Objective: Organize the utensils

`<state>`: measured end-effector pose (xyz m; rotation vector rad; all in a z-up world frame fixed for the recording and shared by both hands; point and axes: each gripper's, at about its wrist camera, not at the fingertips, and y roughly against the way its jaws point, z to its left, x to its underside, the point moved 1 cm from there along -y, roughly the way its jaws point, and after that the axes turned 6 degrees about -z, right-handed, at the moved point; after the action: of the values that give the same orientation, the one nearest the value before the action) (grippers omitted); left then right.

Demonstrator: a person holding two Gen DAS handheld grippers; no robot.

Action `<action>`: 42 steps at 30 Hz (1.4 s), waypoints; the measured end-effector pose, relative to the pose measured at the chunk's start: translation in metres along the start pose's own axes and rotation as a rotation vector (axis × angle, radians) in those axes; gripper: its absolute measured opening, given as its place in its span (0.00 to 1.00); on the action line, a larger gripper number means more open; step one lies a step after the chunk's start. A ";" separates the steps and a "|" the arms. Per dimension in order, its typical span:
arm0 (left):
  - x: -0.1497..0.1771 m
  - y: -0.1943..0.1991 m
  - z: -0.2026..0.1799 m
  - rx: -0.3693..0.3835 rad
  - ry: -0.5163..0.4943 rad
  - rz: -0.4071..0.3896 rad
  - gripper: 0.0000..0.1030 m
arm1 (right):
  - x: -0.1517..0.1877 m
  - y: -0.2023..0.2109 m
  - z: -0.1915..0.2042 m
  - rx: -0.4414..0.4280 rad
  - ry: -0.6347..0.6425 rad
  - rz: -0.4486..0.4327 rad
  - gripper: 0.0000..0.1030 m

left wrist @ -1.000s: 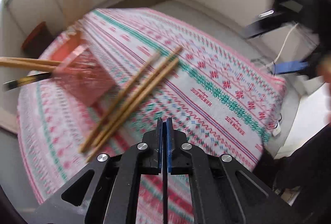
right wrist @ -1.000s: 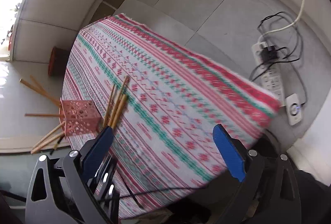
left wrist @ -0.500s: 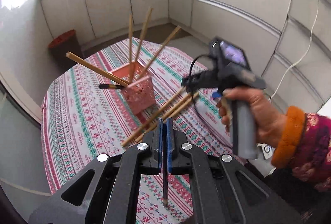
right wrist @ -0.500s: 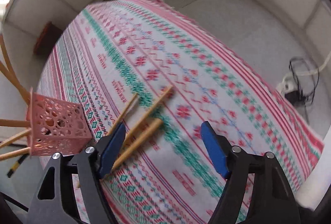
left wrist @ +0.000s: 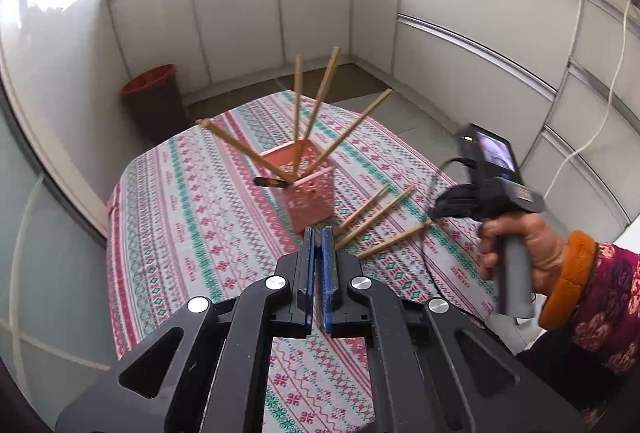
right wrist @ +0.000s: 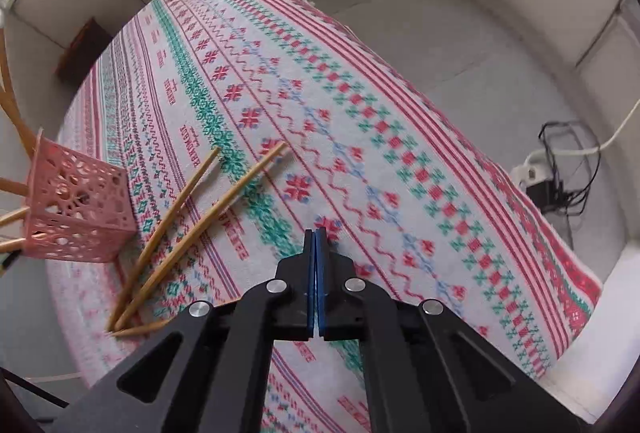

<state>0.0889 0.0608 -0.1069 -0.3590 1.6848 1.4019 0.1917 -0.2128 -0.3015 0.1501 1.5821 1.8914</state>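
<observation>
A pink lattice basket point(left wrist: 312, 201) stands on the patterned tablecloth point(left wrist: 192, 217) with several chopsticks fanning out of it. It also shows at the left of the right wrist view point(right wrist: 76, 209). Two wooden chopsticks point(left wrist: 372, 217) point(right wrist: 192, 229) lie side by side beside it. A third chopstick point(left wrist: 394, 240) point(right wrist: 136, 331) lies apart and runs under my right gripper's body. My left gripper point(left wrist: 317, 233) hovers shut, with nothing visible between its pads. A hand point(left wrist: 516, 245) holds my right gripper point(right wrist: 316, 233), shut and pointing down, its tip point(left wrist: 434, 211) by the third chopstick's far end. No chopstick shows between its pads.
A dark bin with a red rim point(left wrist: 154, 101) stands past the table's far left corner, with white cabinets around the room. A power strip with black cables point(right wrist: 536, 173) lies on the floor to the right. The table's right edge is close below the right gripper.
The right jaws went from wide open to shut while the gripper came down over the cloth. The left gripper rose and drew back. One chopstick now lies apart from the other two.
</observation>
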 end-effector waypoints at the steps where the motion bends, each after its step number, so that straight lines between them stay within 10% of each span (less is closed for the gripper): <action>1: -0.001 0.002 0.003 -0.003 0.010 -0.005 0.03 | 0.001 0.001 -0.005 -0.022 -0.004 0.012 0.00; 5: -0.005 0.006 0.007 0.004 0.033 -0.023 0.03 | 0.014 0.005 -0.025 -0.138 -0.108 0.085 0.02; 9: -0.006 0.008 0.004 0.013 0.031 -0.030 0.03 | 0.021 0.011 -0.039 -0.206 -0.246 0.118 0.38; 15: -0.010 0.013 0.009 0.015 0.051 -0.053 0.03 | 0.015 0.011 0.000 -0.025 -0.292 0.116 0.55; 19: -0.013 0.016 0.014 0.010 0.065 -0.064 0.03 | 0.018 0.003 0.048 0.202 -0.155 0.085 0.48; 22: -0.015 0.020 0.020 0.010 0.080 -0.076 0.03 | 0.026 0.005 0.060 0.272 -0.116 0.015 0.23; 29: -0.017 0.035 0.032 -0.003 0.111 -0.112 0.03 | 0.036 0.026 0.008 0.029 -0.246 -0.048 0.07; 42: -0.038 0.059 0.028 0.032 0.153 -0.213 0.03 | 0.037 0.194 0.018 -0.244 0.051 -0.369 0.07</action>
<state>0.0812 0.0932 -0.0392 -0.6218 1.7331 1.2147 0.0925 -0.1880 -0.1319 -0.2797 1.2909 1.7826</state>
